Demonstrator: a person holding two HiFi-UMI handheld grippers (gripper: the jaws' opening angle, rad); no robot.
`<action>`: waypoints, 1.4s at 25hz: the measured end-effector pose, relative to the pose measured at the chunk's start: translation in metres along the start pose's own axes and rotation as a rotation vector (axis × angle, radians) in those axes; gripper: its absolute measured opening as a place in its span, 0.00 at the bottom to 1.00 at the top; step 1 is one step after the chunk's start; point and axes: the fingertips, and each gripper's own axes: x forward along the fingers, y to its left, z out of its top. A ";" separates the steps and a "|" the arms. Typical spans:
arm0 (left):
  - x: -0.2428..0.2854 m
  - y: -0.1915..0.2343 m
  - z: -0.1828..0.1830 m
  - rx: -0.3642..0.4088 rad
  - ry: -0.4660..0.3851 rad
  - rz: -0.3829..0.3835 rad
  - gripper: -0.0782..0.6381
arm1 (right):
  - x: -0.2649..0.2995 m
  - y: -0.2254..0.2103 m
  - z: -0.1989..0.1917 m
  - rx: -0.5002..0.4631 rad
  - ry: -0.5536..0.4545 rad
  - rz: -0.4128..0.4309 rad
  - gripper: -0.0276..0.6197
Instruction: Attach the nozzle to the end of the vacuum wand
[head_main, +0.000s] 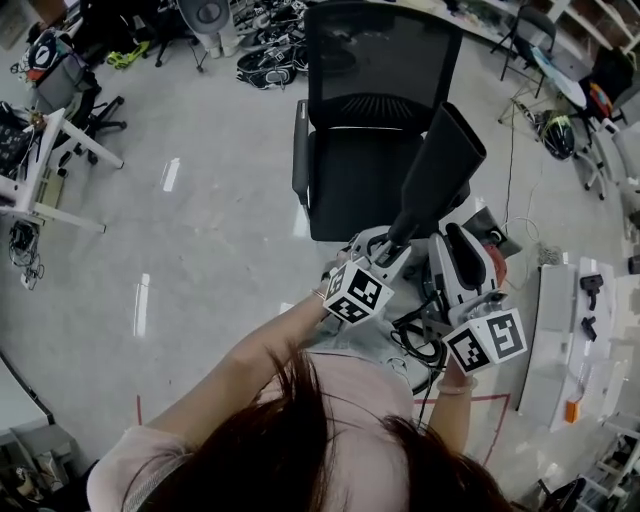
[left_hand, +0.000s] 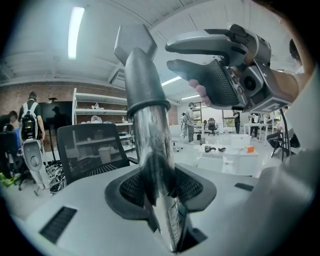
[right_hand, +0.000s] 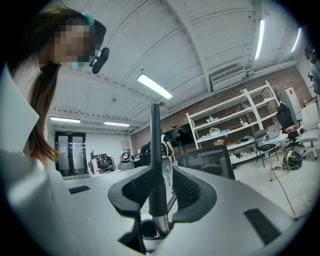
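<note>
A shiny metal vacuum wand (left_hand: 156, 150) stands upright between the pads of my left gripper (left_hand: 162, 192), which is shut on it. A dark flat nozzle (left_hand: 142, 75) rises from the wand's top, its collar sitting over the tube. From the head view the nozzle (head_main: 445, 165) points away over the chair, with the left gripper (head_main: 392, 245) at its base. My right gripper (head_main: 455, 245) is close beside it on the right, its fingertips (left_hand: 169, 49) at the nozzle's edge. Along the right gripper (right_hand: 157, 192) the nozzle (right_hand: 155, 150) shows edge-on, with a narrow gap at one pad.
A black mesh office chair (head_main: 370, 120) stands just ahead. A white table (head_main: 560, 340) with small tools is at the right, a desk (head_main: 40, 160) at the left. Cables lie on the floor by my feet (head_main: 415, 345). Shelving (left_hand: 100, 115) and people stand far off.
</note>
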 end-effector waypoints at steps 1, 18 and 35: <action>-0.002 0.001 0.000 0.001 -0.003 0.002 0.31 | -0.001 0.000 -0.001 0.003 -0.002 -0.010 0.21; -0.015 -0.025 0.000 0.000 -0.029 0.102 0.31 | -0.045 -0.017 0.017 -0.056 -0.019 -0.002 0.21; -0.055 -0.067 0.000 -0.034 -0.041 0.417 0.30 | -0.132 -0.002 0.021 -0.110 0.000 0.235 0.21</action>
